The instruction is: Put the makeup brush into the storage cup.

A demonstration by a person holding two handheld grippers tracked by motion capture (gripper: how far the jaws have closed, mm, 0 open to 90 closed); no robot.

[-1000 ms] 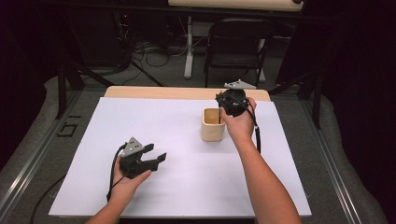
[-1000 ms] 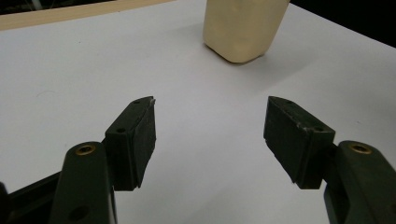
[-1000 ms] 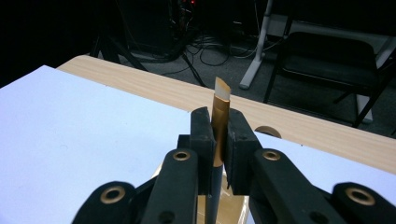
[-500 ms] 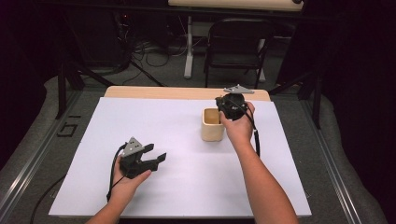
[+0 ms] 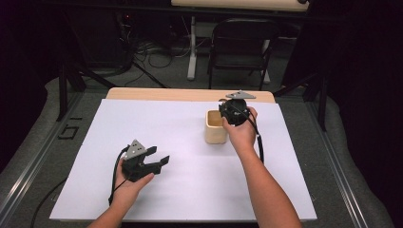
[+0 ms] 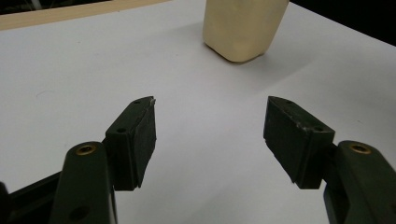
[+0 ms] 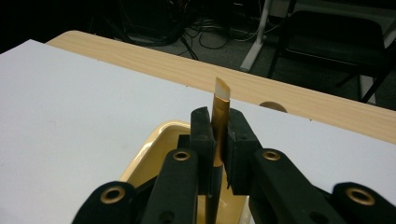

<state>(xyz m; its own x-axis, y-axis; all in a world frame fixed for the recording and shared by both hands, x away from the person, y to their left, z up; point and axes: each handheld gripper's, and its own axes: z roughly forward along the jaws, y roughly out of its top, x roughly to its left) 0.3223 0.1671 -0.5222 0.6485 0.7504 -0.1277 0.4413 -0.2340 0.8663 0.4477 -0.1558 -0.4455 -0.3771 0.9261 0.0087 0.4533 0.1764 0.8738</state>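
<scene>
A cream square cup (image 5: 214, 129) stands on the white sheet (image 5: 180, 137), right of centre. My right gripper (image 5: 233, 110) hovers at the cup's far right rim, held from behind by a hand. In the right gripper view its jaws (image 7: 218, 126) are shut on a thin gold stick (image 7: 219, 105) with a slanted white tip, upright above the cup's opening (image 7: 149, 156). My left gripper (image 5: 160, 155) rests low near the front left, open with nothing between its jaws (image 6: 210, 130). It points toward the cup (image 6: 243, 28).
The table's wooden edge (image 5: 190, 94) shows beyond the white sheet, with a round hole (image 7: 273, 106) in it. A black chair (image 5: 237, 47) and floor cables (image 5: 157, 59) lie behind the table. Bare white sheet spreads between the two grippers.
The right gripper with the stick has eased slightly down toward the cup. The left gripper has kept still.
</scene>
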